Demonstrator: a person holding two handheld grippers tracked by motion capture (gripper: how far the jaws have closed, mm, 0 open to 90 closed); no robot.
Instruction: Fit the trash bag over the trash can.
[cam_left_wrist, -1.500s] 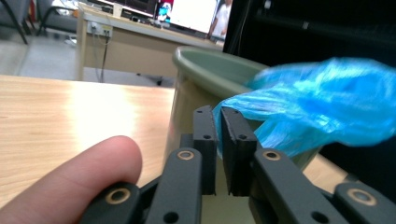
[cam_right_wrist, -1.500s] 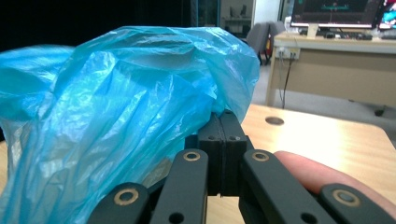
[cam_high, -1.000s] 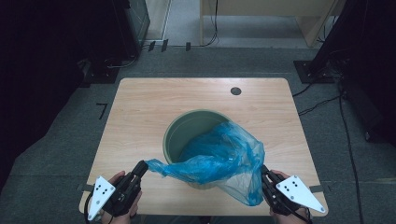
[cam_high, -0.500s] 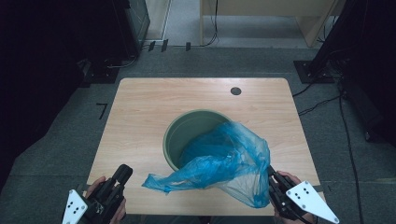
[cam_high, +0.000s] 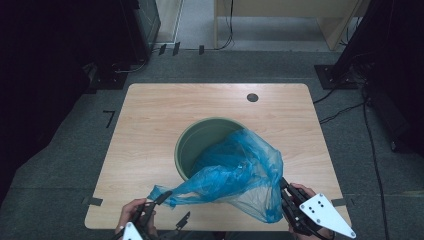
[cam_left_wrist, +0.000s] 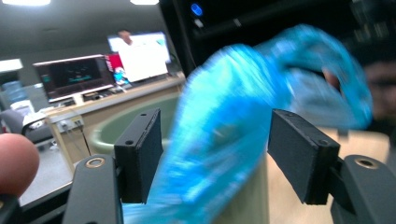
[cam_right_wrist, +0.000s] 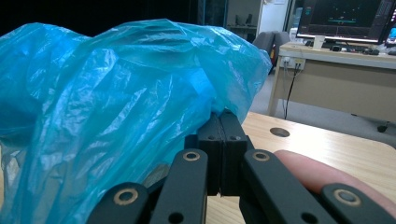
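Pale wood-grain table (cam_high: 150, 130) sits on grey carpet, seen from the high view; we hold a two-jaw gripper in each hand at its near edge. Table has rounded corners, a small dark round cable hole (cam_high: 252, 97) near the far edge, & bits of dark tape at the near corners. A green bin (cam_high: 197, 140) stands at the table's centre-near part, w/ a blue plastic bag (cam_high: 235, 175) draped over its near-right rim, spilling toward us and partly inside the bin.

Our left gripper (cam_high: 162, 207) is at the near-left edge; its jaws have just been opening. In the left gripper view, the two black pads (cam_left_wrist: 140, 156) stand apart w/ a blurred tail of the bag between them; we can't see them pressing it. Our right gripper (cam_high: 284, 186) is at the near-right, jaws clamped together on the bag's right edge; in the right gripper view the crinkled blue film bunches up against the closed pads (cam_right_wrist: 222, 140), a fingertip showing beside them.

Room is dim: dark equipment stands left & right of the table, cables running across the floor, a light wooden desk (cam_high: 280, 15) beyond. Both gripper views show lit monitors (cam_right_wrist: 345, 18) on desks in the background.
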